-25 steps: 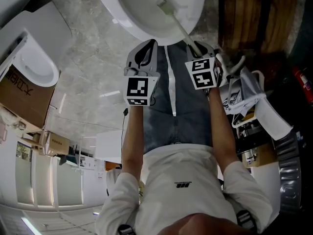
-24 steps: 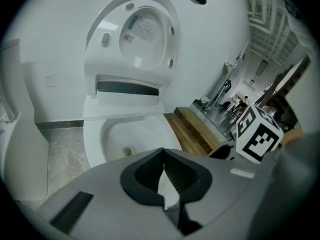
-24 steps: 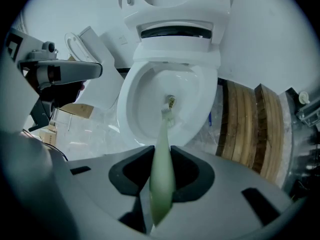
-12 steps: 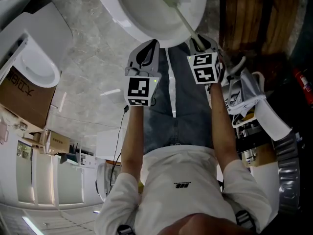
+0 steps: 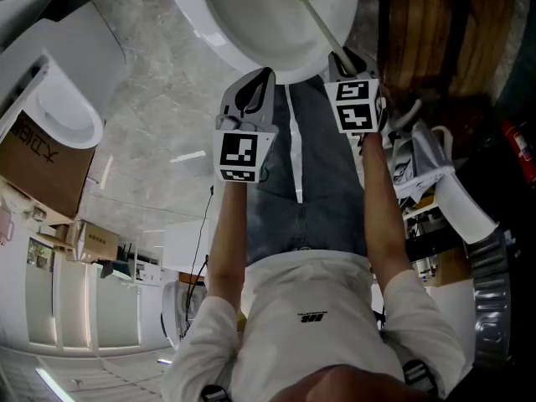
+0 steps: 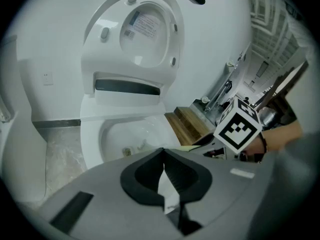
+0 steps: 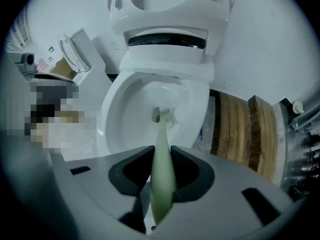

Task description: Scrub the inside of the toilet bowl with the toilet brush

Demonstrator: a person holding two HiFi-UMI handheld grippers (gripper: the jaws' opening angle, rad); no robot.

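Note:
The white toilet bowl (image 5: 251,32) lies at the top of the head view, its seat and lid (image 6: 140,29) raised. A pale green toilet brush (image 7: 162,169) runs from my right gripper (image 7: 161,151) down into the bowl (image 7: 125,109). Its bristle head (image 7: 164,115) rests near the drain. The right gripper (image 5: 342,55) is shut on the brush handle (image 5: 316,22) at the bowl's near rim. My left gripper (image 5: 260,75) hovers just short of the rim, beside the right one. Its jaws (image 6: 163,151) are shut with nothing between them.
Wooden planks (image 5: 427,32) lie on the floor right of the toilet. A metal rack with white items (image 5: 435,182) stands at the right. A second white fixture (image 5: 59,107) and a cardboard box (image 5: 38,170) are at the left on grey marble floor (image 5: 159,115).
My right gripper has moved forward toward the bowl, and the brush head has slid farther in. The left gripper has shifted only slightly.

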